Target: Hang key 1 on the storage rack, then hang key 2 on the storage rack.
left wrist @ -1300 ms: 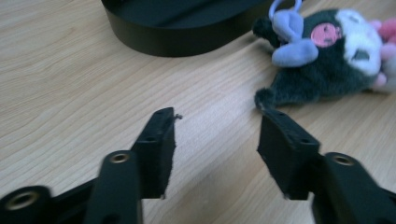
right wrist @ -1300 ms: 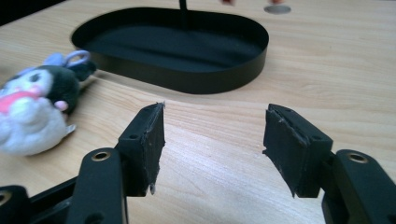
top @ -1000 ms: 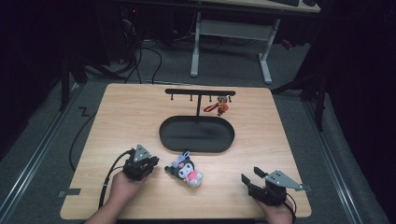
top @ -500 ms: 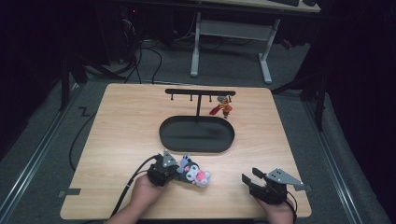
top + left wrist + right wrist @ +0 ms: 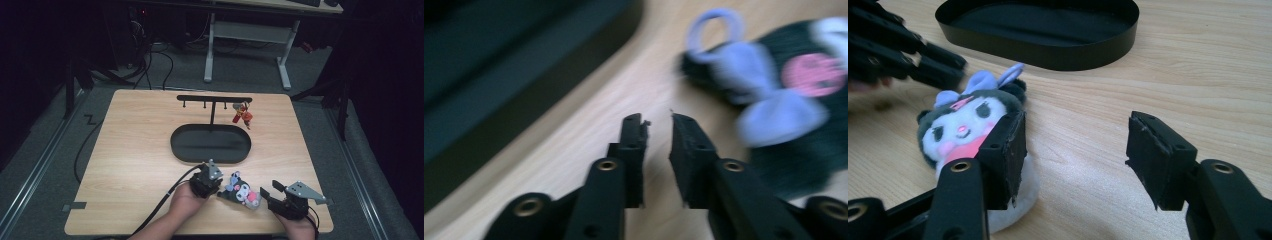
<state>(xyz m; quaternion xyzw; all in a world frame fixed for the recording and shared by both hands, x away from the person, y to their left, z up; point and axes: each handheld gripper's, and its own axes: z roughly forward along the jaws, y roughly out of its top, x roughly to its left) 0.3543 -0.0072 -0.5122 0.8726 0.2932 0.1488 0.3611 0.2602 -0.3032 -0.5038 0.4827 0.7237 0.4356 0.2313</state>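
Note:
A small plush toy (image 5: 243, 193) with a black-and-white face, a lilac bow and a pink patch lies on the wooden table near the front edge. My left gripper (image 5: 216, 186) sits just left of it, its jaws a narrow gap apart with nothing between them (image 5: 658, 117); the plush (image 5: 784, 95) is blurred to their right. My right gripper (image 5: 272, 193) rests to the plush's right, jaws wide open (image 5: 1078, 125). The plush (image 5: 963, 122) lies beside and partly behind the left jaw, outside the gap.
A black oval tray (image 5: 210, 159) lies mid-table, just beyond the plush, seen in the right gripper view as tray (image 5: 1048, 50). Behind it stands a black hook rack (image 5: 215, 100) with a red keychain (image 5: 242, 116) hanging on it. The table's front edge is close behind both hands.
My left gripper has travelled right along the front of the table up to the plush, and the plush has shifted right toward the right gripper. The right gripper stayed put.

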